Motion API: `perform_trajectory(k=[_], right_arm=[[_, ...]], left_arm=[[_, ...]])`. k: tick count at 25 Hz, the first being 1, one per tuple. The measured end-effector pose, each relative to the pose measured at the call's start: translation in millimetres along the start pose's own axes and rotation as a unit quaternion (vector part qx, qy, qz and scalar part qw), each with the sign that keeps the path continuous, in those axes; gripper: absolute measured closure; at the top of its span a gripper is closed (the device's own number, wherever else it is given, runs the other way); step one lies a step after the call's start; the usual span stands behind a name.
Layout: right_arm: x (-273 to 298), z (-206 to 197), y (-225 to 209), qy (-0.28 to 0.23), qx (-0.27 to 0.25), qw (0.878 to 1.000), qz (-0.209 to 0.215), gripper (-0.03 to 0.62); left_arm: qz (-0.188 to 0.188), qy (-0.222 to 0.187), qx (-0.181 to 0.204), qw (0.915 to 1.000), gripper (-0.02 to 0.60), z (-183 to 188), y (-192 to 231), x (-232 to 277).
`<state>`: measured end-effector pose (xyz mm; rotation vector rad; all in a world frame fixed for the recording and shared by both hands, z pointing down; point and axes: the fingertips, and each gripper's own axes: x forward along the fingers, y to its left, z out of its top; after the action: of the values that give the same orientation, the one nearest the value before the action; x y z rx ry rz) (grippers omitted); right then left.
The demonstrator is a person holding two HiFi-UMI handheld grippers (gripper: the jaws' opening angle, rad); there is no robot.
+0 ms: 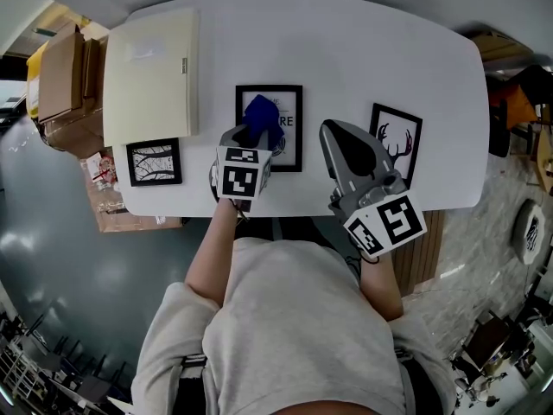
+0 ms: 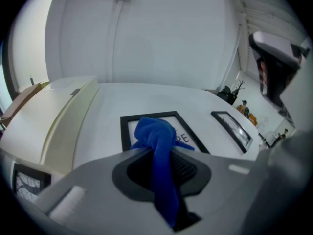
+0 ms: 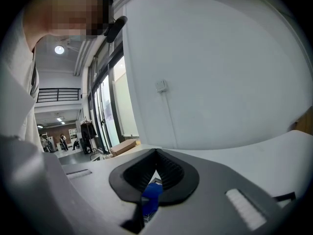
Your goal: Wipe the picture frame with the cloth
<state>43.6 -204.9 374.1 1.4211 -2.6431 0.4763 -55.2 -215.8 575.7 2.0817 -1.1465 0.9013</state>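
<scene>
A blue cloth (image 1: 263, 119) is bunched between the jaws of my left gripper (image 1: 257, 132), which is shut on it. The cloth (image 2: 159, 146) hangs over the near edge of the middle black picture frame (image 1: 292, 137), which lies flat on the white table (image 1: 363, 50). In the left gripper view the frame (image 2: 128, 126) shows white paper with dark lettering, partly hidden by the cloth. My right gripper (image 1: 331, 130) is raised to the right of this frame, tilted up, with its jaws shut together and nothing held. Through its jaws (image 3: 155, 153) a bit of blue cloth (image 3: 151, 197) shows.
A small black frame with a branch print (image 1: 154, 162) lies at the table's front left. Another black frame with an antler print (image 1: 399, 137) lies on the right. A cream flat box (image 1: 151, 72) fills the back left. Cardboard boxes (image 1: 60, 72) stand beyond the left edge.
</scene>
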Motion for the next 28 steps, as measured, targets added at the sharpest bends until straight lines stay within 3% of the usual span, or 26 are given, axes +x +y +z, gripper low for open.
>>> perform_trajectory(k=[28], right_arm=[[1,0,20,-0.001,-0.007,1.000,0.018,0.592]], left_arm=[[-0.007,0.000,0.000,1.0000,0.517,-21,-3,-17]])
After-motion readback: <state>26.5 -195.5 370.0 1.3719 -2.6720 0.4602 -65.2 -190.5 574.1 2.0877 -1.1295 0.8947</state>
